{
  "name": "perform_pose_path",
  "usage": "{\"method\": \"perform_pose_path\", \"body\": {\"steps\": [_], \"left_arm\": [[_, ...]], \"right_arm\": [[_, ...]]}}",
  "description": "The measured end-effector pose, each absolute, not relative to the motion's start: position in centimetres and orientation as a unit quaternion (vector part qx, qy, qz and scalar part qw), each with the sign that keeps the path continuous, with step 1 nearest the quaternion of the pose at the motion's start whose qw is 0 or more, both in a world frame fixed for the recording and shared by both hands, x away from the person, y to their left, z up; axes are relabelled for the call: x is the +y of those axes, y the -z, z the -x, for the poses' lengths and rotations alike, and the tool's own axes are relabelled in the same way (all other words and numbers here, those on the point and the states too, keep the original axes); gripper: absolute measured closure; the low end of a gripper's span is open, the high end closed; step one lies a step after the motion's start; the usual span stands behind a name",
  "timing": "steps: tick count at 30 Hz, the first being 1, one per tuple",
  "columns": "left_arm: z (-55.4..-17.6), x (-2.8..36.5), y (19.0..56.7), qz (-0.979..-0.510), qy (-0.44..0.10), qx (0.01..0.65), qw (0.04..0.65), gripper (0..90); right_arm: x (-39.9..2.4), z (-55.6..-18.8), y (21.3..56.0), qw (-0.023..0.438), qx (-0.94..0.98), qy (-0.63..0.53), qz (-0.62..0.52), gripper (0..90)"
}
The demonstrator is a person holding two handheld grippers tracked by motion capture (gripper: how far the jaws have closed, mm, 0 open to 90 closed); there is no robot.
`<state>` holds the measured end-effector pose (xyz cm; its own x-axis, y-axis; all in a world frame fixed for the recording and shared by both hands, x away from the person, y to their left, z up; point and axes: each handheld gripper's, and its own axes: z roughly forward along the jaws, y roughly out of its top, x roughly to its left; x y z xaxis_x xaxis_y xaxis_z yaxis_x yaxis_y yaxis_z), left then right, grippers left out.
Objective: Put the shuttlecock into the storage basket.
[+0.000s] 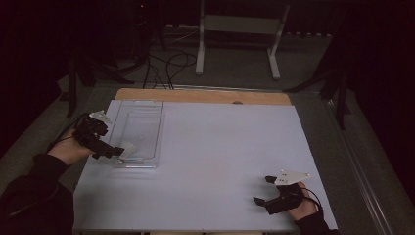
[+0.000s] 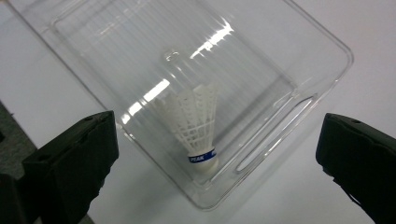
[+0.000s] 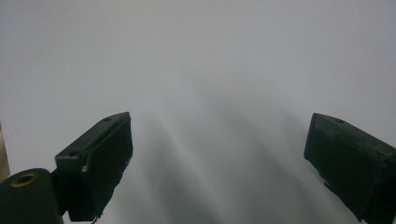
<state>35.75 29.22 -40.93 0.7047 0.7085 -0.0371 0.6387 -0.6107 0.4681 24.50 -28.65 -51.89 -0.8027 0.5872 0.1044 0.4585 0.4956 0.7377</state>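
A white plastic shuttlecock (image 2: 196, 126) with a blue band lies in the near end of a clear plastic tray (image 2: 299, 93), cork toward me. In the high view the tray (image 1: 147, 110) sits at the table's left and the shuttlecock (image 1: 129, 149) rests at its near end. My left gripper (image 2: 217, 158) hovers open just above that end, its jaws wide apart on either side of the shuttlecock and not touching it; from above the left gripper (image 1: 111, 149) is at the tray's near left corner. My right gripper (image 1: 263, 191) is open near the front right edge, over bare table.
The white table top (image 1: 220, 156) stretches between the two hands. A wooden strip (image 1: 205, 95) runs along its far edge. Beyond it stand a white frame (image 1: 240, 29) and loose cables (image 1: 166, 63) on the floor.
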Motion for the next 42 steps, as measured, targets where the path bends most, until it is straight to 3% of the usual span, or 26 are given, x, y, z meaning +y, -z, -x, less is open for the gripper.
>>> {"method": "perform_pose_path", "body": {"steps": [42], "left_arm": [[-36.0, 24.6, 38.7, -0.900, -0.080, 0.332, 0.269, 0.0]], "right_arm": [[-28.5, -24.5, 51.9, 0.078, 0.862, -0.401, -0.300, 7.9]]}}
